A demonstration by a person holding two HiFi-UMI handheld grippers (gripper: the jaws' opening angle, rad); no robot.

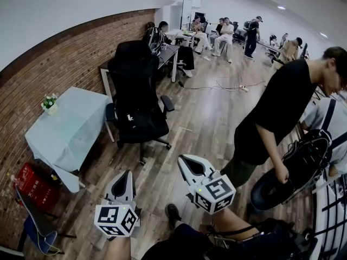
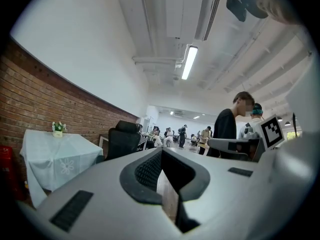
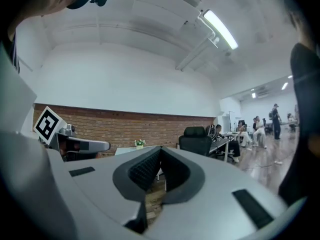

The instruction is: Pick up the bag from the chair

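Observation:
A black office chair (image 1: 136, 93) stands on the wooden floor by the brick wall, well ahead of both grippers. Its seat and back are black, and I cannot make out a bag on it. The chair (image 2: 122, 139) also shows in the left gripper view and, small, as the chair (image 3: 196, 140) in the right gripper view. My left gripper (image 1: 128, 173) and right gripper (image 1: 182, 159) are low in the head view, side by side, pointing toward the chair. Both are shut with nothing between the jaws. At the right, a person in black bends over a black backpack (image 1: 306, 158).
A table with a pale blue cloth (image 1: 70, 129) and a small plant (image 1: 50, 103) stands left of the chair. A red bag (image 1: 32, 186) and a blue folding chair (image 1: 33, 226) sit by the wall. Desks and several people fill the far end.

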